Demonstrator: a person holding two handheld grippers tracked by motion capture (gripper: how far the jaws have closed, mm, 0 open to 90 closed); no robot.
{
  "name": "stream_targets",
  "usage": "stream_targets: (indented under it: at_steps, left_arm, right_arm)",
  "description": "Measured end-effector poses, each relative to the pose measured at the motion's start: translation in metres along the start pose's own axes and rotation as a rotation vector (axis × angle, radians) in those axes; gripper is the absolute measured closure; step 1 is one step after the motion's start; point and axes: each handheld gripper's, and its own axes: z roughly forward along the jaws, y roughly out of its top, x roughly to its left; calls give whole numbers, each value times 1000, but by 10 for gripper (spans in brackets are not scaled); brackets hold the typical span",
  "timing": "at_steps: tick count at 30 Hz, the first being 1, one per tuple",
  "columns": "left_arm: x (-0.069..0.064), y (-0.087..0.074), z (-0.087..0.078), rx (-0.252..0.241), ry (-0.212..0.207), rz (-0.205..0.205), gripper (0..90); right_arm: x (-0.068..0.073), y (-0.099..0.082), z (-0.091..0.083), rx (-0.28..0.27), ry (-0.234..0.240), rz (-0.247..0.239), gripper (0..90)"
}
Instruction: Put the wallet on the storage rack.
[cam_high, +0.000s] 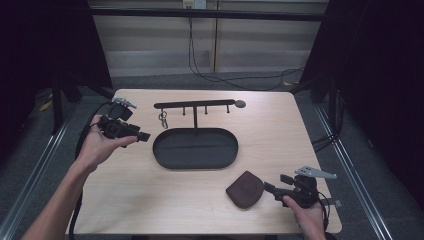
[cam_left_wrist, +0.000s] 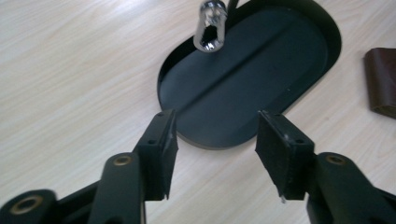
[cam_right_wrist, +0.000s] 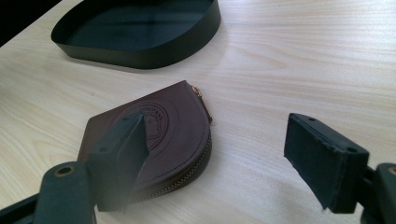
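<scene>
Right gripper view has my right tool (cam_right_wrist: 217, 161) spread wide by the brown pouch (cam_right_wrist: 156, 140) near the counter's (cam_right_wrist: 299, 56) front edge, left tool (cam_left_wrist: 215, 149) released too; I could shove it off.

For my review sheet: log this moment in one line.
left gripper: open, over tray edge | right gripper: open, at brown pouch | pouch on table | clip hanging

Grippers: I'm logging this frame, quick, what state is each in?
Left gripper: open, jaws apart, holding nothing.
Right gripper: open, holding nothing; brown pouch lies beside one jaw.
</scene>
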Motion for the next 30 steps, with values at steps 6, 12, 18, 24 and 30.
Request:
stream_targets:
  at_steps: [6, 12, 18, 24, 30]
  left_arm:
    - [-1, -28, 0, -56, 2, -12, 418]
    - [-4, -46, 2, -94, -16, -34, 288]
    - [-13, -68, 7, -146, 13, -74, 191]
    - [-17, -94, 14, -187, -5, -127, 164]
    - [-31, -123, 25, -203, -12, -106, 170]
  right_arm:
    - [0, 0, 0, 0, -3, 3, 215]
    - [0, 0, 0, -3, -1, -5, 213]
    - [-1, 0, -1, -7, -1, 2, 209]
    - [-1, -1, -1, -8, -8, 4, 210]
    - [2, 0, -1, 10, -19, -1, 179]
